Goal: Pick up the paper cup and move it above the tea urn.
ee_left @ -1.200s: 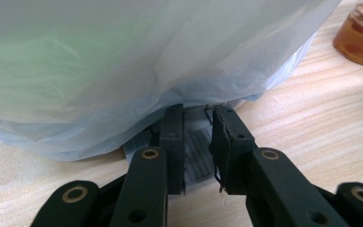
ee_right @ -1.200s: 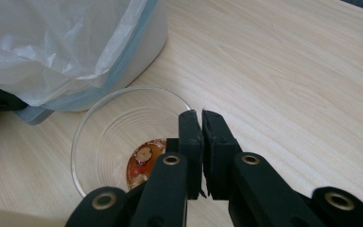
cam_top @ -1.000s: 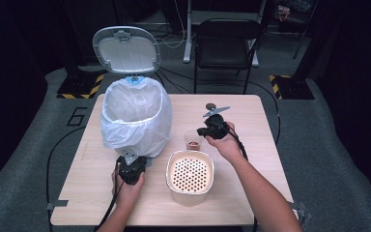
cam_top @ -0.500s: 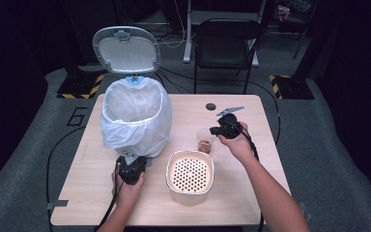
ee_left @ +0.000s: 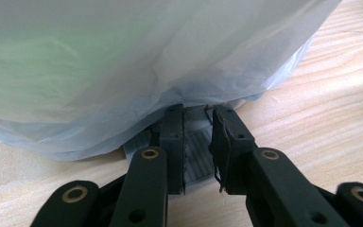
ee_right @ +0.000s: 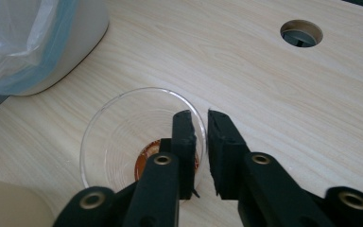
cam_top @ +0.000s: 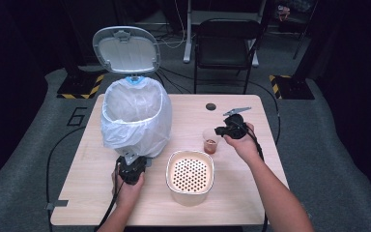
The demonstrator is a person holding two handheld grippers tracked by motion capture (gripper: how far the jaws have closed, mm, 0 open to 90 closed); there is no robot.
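Now — right gripper (ee_right: pixel 199 156) astride cup (ee_right: pixel 123 137) rim, seemingly | table (cam_top: pixel 251 183) bare beyond

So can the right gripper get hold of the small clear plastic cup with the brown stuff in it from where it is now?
Probably yes. The right gripper hangs right at the small clear plastic cup, its jaws just opening astride the near rim, nothing between them.

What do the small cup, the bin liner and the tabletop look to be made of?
Small cup: clear, glossy plastic, probably; the table shows through its wall. Bin liner: thin, whitish, translucent plastic film, wrinkled and draped. Tabletop: pale wood-grain, matte, likely laminate.
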